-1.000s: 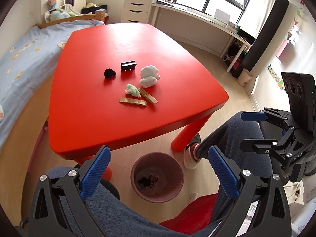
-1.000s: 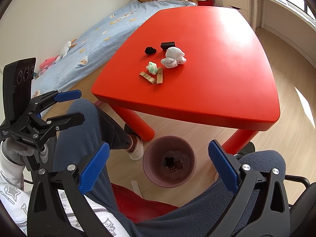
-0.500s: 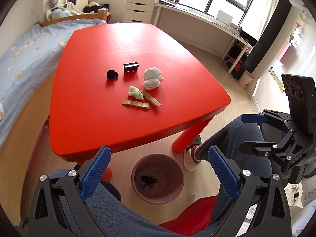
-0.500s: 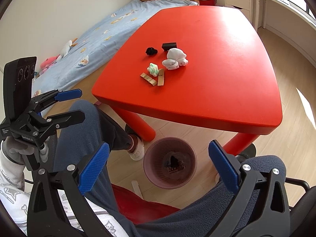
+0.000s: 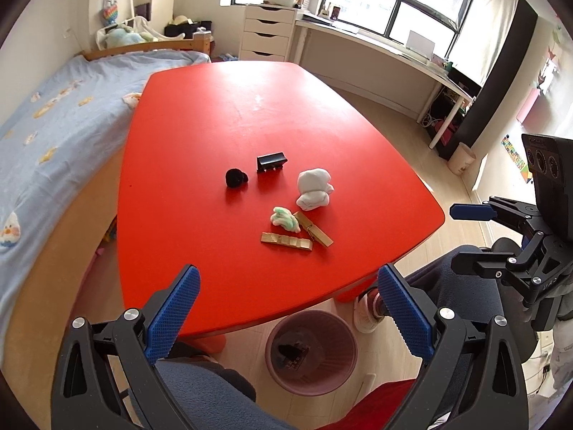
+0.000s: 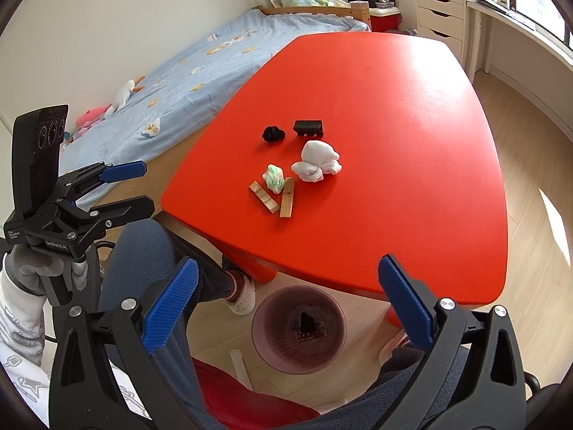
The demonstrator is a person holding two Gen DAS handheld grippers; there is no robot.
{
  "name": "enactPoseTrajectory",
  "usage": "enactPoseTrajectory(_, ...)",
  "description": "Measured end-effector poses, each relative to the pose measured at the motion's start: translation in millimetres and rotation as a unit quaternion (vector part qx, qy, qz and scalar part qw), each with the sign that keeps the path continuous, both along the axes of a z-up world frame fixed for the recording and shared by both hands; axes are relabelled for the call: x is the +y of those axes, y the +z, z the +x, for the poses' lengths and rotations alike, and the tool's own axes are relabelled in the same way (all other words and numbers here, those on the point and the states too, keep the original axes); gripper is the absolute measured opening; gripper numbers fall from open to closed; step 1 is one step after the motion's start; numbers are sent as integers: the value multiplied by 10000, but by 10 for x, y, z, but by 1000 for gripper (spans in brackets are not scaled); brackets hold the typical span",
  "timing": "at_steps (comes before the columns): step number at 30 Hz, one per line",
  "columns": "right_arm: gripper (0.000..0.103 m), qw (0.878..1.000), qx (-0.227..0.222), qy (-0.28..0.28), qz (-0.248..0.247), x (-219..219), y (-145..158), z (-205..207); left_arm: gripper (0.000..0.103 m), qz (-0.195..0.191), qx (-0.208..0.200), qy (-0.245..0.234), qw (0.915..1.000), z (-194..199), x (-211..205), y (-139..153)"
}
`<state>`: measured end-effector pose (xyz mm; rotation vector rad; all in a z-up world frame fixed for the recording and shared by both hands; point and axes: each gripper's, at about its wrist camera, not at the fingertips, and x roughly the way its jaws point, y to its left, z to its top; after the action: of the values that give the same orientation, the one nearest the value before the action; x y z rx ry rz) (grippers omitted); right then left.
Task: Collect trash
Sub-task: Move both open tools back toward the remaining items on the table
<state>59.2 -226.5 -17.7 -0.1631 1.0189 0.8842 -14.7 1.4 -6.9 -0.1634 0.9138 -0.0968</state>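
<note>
The bin [image 5: 311,353] at the bottom centre of the left wrist view, on the floor under the near edge of the red table [image 5: 215,114], already holds some dark scraps, so part of the collecting looks done. Six bits still lie together mid-frame on the table: a black lump [image 5: 235,178], a small black clip [image 5: 271,162], a white wad [image 5: 314,189], a green-and-white wad [image 5: 285,219] and two wooden clothespins [image 5: 286,241] set in a V, one touching the green wad. The left gripper [image 5: 286,317] and the right gripper [image 6: 284,310] both stand wide and carry nothing, held low before the table, near the person's knees. Each view catches the other tool at its edge — only the right wrist view shows the gloved hand [image 6: 35,272] on a handle, at lower left, and only the left wrist view shows the window [image 5: 376,3] along the top.
</note>
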Motion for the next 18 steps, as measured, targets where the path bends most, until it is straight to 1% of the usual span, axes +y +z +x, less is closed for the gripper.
enactPoseTrajectory(4, 99, 10000, -61, -24, 8, 135, 71, 222, 95, 35, -1, 83, 10000, 199, 116, 25)
enactPoseTrajectory(8, 99, 9999, 85, -127, 22, 269, 47, 497, 95, 38, 76, 148, 9999, 399, 228, -14)
enactPoseTrajectory(13, 99, 9995, 162, -209, -152, 476, -60, 795, 95, 40, 225, 255, 9994, 675, 332, -91)
enactPoseTrajectory(18, 99, 9984, 389, -306, -287, 676, -250, 1029, 95, 20, 411, 417, 9983, 970, 430, -210)
